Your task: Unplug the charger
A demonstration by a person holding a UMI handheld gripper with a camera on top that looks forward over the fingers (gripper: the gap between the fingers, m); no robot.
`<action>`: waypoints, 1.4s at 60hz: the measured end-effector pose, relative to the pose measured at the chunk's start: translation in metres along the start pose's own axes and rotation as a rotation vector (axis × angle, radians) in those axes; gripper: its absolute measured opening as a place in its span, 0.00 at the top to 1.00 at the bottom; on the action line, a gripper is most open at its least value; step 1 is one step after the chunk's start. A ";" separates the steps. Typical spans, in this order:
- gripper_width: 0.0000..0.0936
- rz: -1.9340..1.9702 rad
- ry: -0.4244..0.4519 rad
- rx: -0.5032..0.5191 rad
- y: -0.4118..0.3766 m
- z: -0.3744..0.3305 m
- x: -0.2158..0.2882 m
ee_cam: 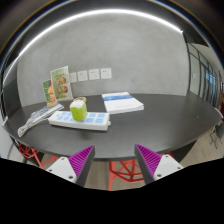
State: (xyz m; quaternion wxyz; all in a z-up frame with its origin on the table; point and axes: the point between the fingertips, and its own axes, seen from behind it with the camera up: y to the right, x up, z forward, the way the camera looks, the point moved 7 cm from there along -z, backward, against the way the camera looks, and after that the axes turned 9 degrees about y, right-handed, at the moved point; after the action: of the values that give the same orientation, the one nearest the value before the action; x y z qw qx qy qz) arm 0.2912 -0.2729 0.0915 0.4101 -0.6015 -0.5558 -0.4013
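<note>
So I'm holding my gripper (115, 160) up off the edge of a dark table (150, 125), and my two fingers are spread wide apart with nothing between them, purple pads (83, 158) facing each other across the gap. The thing I care about is way out ahead and off to the left of my fingers: a white power strip (80, 120) with blue sockets lying flat on the table, and a green charger (77, 109) sitting upright in it, plugged into the strip's left half. A white cable (33, 122) trails off from the strip's left end toward the table's edge. Just behind the charger there's a colourful standing card or booklet (57, 87) propped upright. To the right of the strip, a bit apart from it, is a flat stack of white paper or a book (122, 101). On the grey wall behind, there's a row of white wall outlets (92, 75). Below the table edge I can make out some red chair legs (128, 172).
</note>
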 end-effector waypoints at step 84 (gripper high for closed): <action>0.66 -0.071 0.472 -0.131 -0.123 0.164 0.212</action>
State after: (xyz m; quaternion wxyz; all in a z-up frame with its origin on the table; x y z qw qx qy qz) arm 0.1860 -0.0413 0.2403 0.4746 -0.4963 -0.4382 -0.5800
